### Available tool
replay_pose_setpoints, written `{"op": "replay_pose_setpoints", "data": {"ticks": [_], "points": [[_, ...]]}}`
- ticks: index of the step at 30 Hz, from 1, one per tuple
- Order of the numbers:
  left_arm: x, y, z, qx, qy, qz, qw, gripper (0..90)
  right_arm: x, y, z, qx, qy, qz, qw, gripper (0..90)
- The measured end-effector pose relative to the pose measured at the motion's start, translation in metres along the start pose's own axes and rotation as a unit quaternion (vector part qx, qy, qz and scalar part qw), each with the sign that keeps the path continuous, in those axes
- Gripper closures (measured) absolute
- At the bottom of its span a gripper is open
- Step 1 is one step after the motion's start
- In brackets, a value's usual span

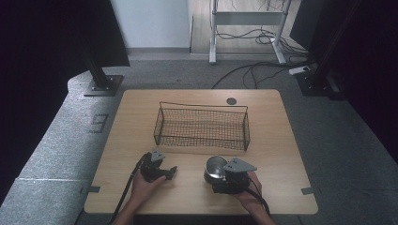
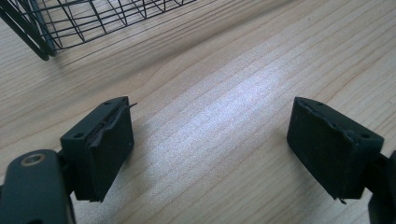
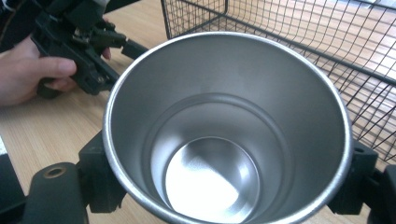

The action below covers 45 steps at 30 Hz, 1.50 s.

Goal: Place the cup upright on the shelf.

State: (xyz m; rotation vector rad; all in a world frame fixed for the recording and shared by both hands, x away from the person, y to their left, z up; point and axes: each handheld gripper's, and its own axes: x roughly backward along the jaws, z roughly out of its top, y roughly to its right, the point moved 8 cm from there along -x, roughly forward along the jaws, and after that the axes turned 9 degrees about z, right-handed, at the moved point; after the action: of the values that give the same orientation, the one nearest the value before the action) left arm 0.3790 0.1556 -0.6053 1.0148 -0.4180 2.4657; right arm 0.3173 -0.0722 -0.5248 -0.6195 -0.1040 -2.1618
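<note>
The right gripper (image 3: pixel 224 186) is pinching the steel cup (image 3: pixel 227 126) by its sides, mouth up, just in front of the wire basket (image 1: pixel 202 126), probably its destination. The left gripper (image 2: pixel 210 149) is idling, jaws spread over bare wooden worktop (image 1: pixel 277 140). Grey carpet and loose cables (image 1: pixel 248 70) are lying behind.

A light wooden table with rounded corners (image 1: pixel 141 112) stands on grey carpet (image 1: pixel 56 150). On its far half sits a black wire mesh basket, long and rectangular (image 1: pixel 202 127), with a small round grey grommet (image 1: pixel 231 101) set into the tabletop just behind it. Small grey tape tabs mark the table's near left edge (image 1: pixel 93 189) and near right edge (image 1: pixel 307 191)
</note>
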Motion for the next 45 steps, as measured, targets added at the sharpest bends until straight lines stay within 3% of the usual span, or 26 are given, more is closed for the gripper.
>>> {"op": "replay_pose_setpoints", "data": {"ticks": [14, 23, 45], "points": [[0.001, 0.002, -0.001, 0.000, 0.000, 0.002, 1.0000, 14.8, 0.009, -0.002, 0.023, 0.000, 0.019, 0.005, 0.9998, 18.4], [0.002, 0.002, -0.001, 0.000, 0.000, 0.002, 1.0000, 14.8, 0.018, 0.007, 0.050, -0.001, 0.035, -0.001, 0.9994, 18.3], [0.001, 0.002, -0.001, 0.001, 0.000, 0.002, 1.0000, 14.8, 0.020, 0.022, 0.089, -0.005, 0.046, -0.004, 0.9989, 18.4]]}}
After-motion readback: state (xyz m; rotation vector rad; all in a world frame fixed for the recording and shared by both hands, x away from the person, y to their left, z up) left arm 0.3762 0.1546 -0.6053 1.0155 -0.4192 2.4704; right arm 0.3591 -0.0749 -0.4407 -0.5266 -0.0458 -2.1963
